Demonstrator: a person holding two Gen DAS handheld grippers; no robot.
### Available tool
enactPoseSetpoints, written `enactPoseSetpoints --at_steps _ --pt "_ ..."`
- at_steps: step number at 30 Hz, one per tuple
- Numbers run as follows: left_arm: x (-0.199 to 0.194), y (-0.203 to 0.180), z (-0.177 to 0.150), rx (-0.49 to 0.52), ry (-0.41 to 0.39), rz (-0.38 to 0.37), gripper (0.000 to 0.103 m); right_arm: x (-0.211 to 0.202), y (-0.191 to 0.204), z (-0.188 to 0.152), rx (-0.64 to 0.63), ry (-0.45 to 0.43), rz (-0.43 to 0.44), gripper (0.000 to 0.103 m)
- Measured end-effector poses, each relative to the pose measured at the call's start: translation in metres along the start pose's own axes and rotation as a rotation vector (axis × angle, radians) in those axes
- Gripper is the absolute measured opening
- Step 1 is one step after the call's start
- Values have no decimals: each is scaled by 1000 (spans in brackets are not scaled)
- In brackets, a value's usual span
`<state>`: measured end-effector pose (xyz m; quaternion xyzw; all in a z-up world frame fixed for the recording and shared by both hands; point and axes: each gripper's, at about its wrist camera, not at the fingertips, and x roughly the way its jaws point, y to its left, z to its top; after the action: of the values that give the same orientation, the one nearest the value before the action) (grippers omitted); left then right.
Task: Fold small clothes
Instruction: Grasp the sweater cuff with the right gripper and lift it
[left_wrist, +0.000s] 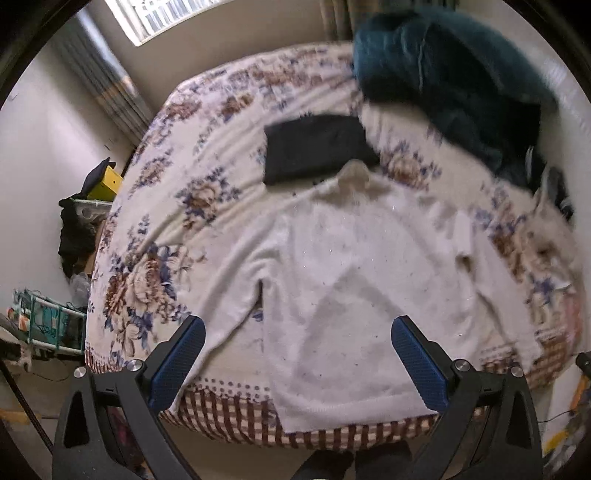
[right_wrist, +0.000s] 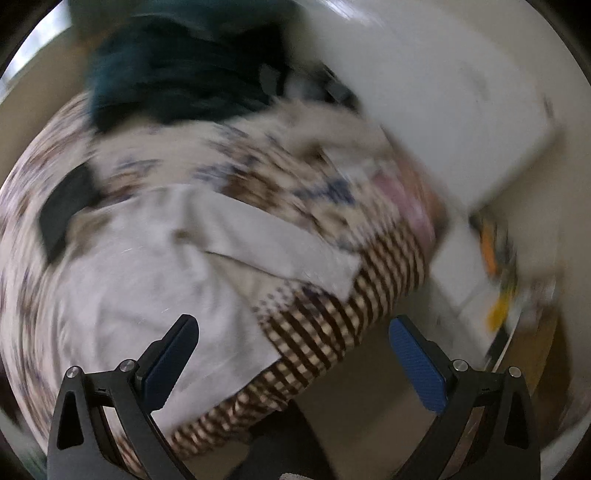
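A white long-sleeved top (left_wrist: 343, 280) lies spread flat on the flowered bedspread (left_wrist: 177, 155), hem at the near bed edge, collar toward the far side. It also shows in the blurred right wrist view (right_wrist: 147, 266), one sleeve stretched toward the bed's right corner. My left gripper (left_wrist: 297, 328) is open and empty, above the top's lower part. My right gripper (right_wrist: 293, 328) is open and empty, above the top's right hem corner and the checked bed skirt (right_wrist: 332, 317).
A folded black garment (left_wrist: 314, 147) lies just beyond the collar. A dark teal pile of clothes (left_wrist: 443, 74) sits at the far right of the bed. Clutter and a yellow box (left_wrist: 105, 182) stand left of the bed. A white cabinet (right_wrist: 461, 129) stands on the right.
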<state>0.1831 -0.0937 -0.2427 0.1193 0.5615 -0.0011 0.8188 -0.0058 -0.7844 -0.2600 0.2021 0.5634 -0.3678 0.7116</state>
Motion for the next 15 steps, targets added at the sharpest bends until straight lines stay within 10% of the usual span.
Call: enactPoseSetpoints --at_steps 10,15 --pt "153 -76 -3 102 261 87 103 264 -111 -15 613 339 52 103" --pt "218 -90 4 38 365 81 103 326 -129 -32 886 312 134 95"
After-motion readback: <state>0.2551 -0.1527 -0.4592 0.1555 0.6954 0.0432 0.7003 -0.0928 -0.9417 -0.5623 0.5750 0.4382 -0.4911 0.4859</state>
